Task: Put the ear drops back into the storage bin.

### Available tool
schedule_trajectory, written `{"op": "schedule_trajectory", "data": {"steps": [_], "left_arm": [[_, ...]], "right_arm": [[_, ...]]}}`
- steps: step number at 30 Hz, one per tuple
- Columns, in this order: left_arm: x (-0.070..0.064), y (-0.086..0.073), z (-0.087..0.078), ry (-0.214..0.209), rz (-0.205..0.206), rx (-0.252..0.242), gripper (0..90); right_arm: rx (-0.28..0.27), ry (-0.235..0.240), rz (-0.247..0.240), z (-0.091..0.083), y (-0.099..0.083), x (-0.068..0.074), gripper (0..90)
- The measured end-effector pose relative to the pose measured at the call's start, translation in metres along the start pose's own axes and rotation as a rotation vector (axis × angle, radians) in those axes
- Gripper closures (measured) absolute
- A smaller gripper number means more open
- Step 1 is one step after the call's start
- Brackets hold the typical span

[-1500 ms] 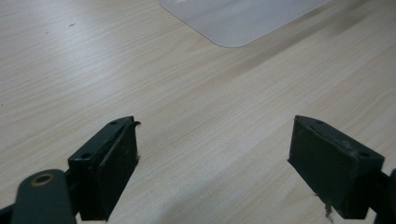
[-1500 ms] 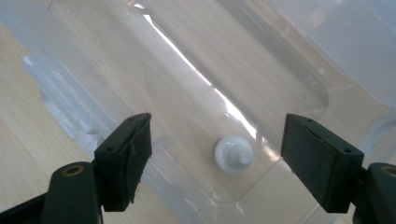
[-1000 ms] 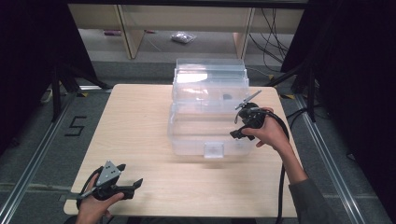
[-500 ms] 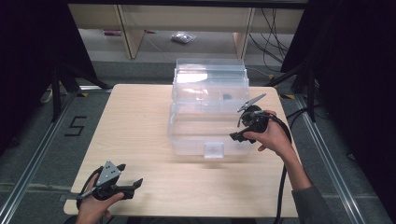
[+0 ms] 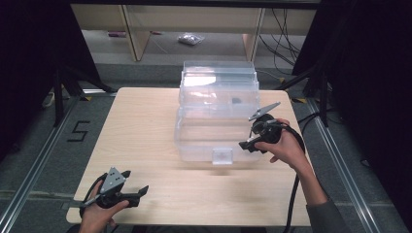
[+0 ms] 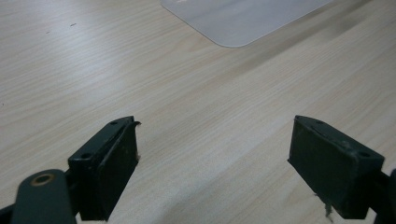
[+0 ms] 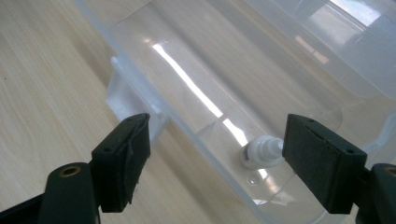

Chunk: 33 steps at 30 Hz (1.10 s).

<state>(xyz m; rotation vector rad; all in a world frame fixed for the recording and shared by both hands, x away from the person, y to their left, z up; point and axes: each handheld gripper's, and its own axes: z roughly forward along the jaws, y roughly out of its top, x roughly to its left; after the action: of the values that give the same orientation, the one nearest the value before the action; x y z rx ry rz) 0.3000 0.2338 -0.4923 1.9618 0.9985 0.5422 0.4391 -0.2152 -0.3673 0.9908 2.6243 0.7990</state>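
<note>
— What's on the table right now?

— A clear plastic storage box (image 5: 218,124) sits at the middle of the far half of the light wooden table (image 5: 145,126), its lid tipped up at the back and a small latch tab on the near wall. See-through walls, rounded corners, bright glare across the plastic.

— Anything inside?

— In the right gripper view there's a small white object (image 7: 261,151) lying on the box floor near one corner. Possibly a little bottle or cap; through the plastic I can't say which.

— And the right gripper?

— The right gripper (image 5: 252,138) hangs at the box's right near corner, held in the person's hand, jaws spread wide with nothing between them. Its own view looks down over the rim, one jaw over the tabletop, the other over the box interior.

— The left?

— The left gripper (image 5: 133,194) rests low at the near left edge of the table, well apart from the box, jaws also wide apart over bare wood.

— The room?

— Grey floor with a "5" marked (image 5: 77,131) left of the table, pale shelving (image 5: 141,29) behind, dark cables (image 5: 286,29) at back right.
</note>
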Motion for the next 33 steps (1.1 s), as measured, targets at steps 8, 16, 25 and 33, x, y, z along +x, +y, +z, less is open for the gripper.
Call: {"op": "schedule_trajectory", "data": {"steps": [8, 16, 25, 33], "left_arm": [[0.000, 0.000, 0.000, -0.001, -0.001, -0.002, 15.1], [0.000, 0.000, 0.000, -0.001, 0.001, 0.000, 15.1], [-0.001, 0.000, 0.001, 0.000, -0.005, -0.006, 15.1], [-0.001, 0.000, 0.000, 0.000, -0.005, -0.007, 15.1]], "right_arm": [[-0.022, 0.014, -0.011, -0.002, -0.008, 0.009, 24.3], [-0.050, 0.020, -0.042, -0.002, -0.010, 0.020, 24.3], [-0.062, 0.044, -0.049, 0.004, -0.018, 0.031, 23.6], [-0.087, 0.032, -0.086, 0.010, -0.025, 0.040, 23.1]]}}
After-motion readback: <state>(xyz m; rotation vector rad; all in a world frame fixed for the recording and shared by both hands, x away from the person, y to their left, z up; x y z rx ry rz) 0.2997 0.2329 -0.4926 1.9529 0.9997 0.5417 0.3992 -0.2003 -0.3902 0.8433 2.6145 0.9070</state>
